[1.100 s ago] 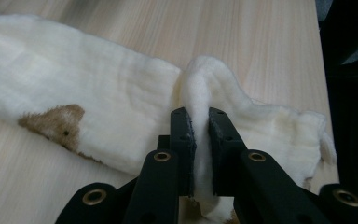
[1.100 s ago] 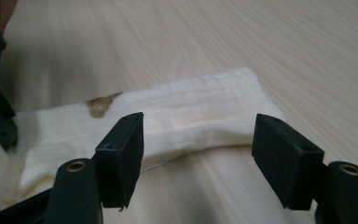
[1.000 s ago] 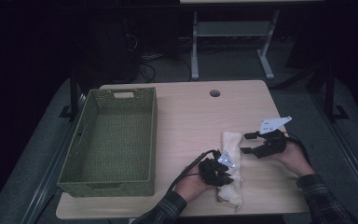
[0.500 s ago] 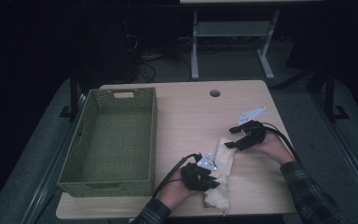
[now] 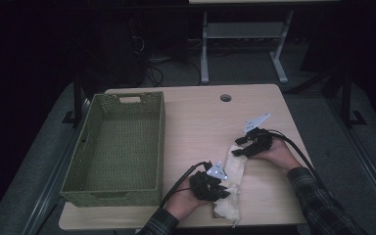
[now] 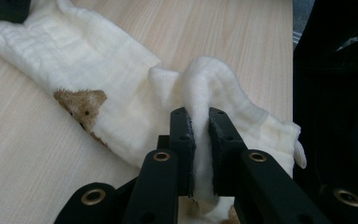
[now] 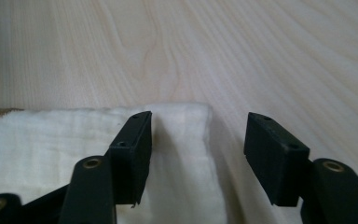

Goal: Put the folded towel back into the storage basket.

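Cloth (image 5: 231,182) lies on tabletop (image 5: 200,122) right of basket (image 5: 117,147); left gripper (image 6: 200,126) pinches a raised fold; right gripper (image 7: 198,140), half-open and just been closing, straddles far corner, pads not yet pressing; next: close, lift together.

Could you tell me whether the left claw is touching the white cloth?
Touching. The left gripper view shows the left claw closed on a raised fold of the white cloth, with both jaws pressing against the fabric between them.

One cloth (image 5: 231,183), one basket (image 5: 120,147), two hand-held grippers.
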### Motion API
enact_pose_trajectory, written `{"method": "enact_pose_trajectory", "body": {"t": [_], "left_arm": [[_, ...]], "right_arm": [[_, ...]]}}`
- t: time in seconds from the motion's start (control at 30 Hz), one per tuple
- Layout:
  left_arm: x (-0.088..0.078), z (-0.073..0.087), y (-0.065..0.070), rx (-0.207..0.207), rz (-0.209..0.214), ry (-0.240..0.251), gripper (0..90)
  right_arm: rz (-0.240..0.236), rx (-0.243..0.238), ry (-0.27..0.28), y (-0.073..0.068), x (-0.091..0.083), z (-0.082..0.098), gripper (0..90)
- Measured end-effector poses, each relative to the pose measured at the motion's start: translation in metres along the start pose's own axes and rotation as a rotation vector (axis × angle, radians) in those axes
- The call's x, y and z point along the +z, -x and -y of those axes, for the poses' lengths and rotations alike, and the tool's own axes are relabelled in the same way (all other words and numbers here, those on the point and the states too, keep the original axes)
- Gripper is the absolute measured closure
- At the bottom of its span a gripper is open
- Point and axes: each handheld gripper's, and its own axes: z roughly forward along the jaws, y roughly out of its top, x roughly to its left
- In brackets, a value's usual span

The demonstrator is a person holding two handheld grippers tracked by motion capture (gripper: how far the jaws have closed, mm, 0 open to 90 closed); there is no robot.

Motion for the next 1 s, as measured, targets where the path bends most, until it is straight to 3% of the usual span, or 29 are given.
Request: {"method": "enact_pose_trajectory", "body": {"t": [0.1, 0.23, 0.37, 0.53, 0.8, 1.0], "left_arm": [[0.000, 0.000, 0.000, -0.001, 0.000, 0.004, 81.1], [0.001, -0.001, 0.000, -0.003, 0.001, 0.006, 81.1], [0.001, -0.002, 0.000, -0.002, 0.001, 0.009, 81.1], [0.001, -0.003, -0.002, -0.003, 0.002, 0.015, 81.1], [-0.004, -0.009, -0.009, -0.004, 0.001, 0.033, 81.2], [-0.014, -0.016, -0.015, -0.005, -0.015, 0.067, 81.2]], "right_arm": [[-0.021, 0.015, 0.007, -0.001, 0.000, 0.002, 48.3], [-0.012, -0.008, -0.005, -0.006, 0.000, 0.002, 55.2], [-0.018, -0.021, 0.022, -0.008, 0.000, 0.006, 65.3], [-0.059, -0.023, 0.034, -0.010, 0.000, 0.008, 80.6], [-0.078, -0.014, 0.023, -0.009, 0.000, 0.007, 84.5], [-0.093, -0.033, 0.022, -0.010, -0.004, -0.003, 84.7]]}}
